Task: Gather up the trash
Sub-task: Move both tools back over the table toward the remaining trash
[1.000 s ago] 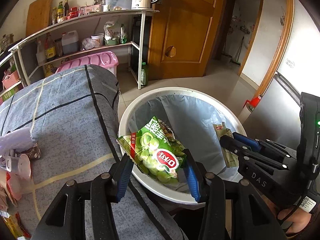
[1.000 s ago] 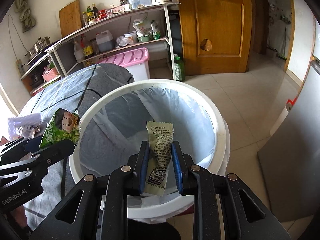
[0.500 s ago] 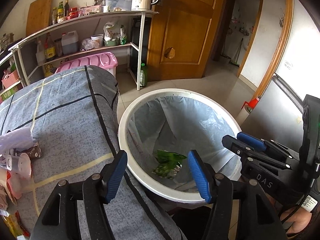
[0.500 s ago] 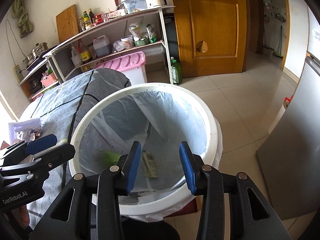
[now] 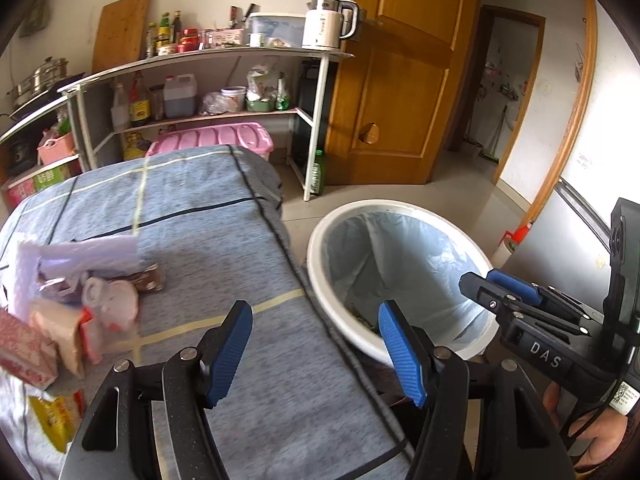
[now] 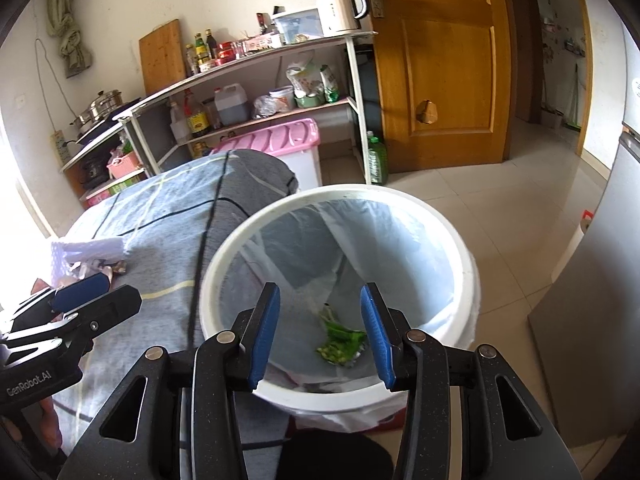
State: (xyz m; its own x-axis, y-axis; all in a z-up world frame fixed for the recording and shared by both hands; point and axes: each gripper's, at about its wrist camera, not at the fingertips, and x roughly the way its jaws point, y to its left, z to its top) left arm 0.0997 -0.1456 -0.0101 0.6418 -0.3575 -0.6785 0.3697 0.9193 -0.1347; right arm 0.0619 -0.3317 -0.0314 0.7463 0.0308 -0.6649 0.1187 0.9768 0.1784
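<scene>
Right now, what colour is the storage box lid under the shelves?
Pink lid, clearest in the right wrist view.

bin mouth [image 6: 460, 248] open from above; wrapper pile [image 5: 80, 304] crowding table's left

Round white plastic bin [image 6: 466, 280] with thin plastic liner on tiled floor, just right of grey checked cloth-covered table [image 5: 208, 216]. Crumpled green snack wrapper [image 6: 340, 342] at bin's bottom. Heap of packets and wrappers [image 5: 76, 300] on table's left part. Metal shelf rack [image 5: 224, 60] behind table.
</scene>
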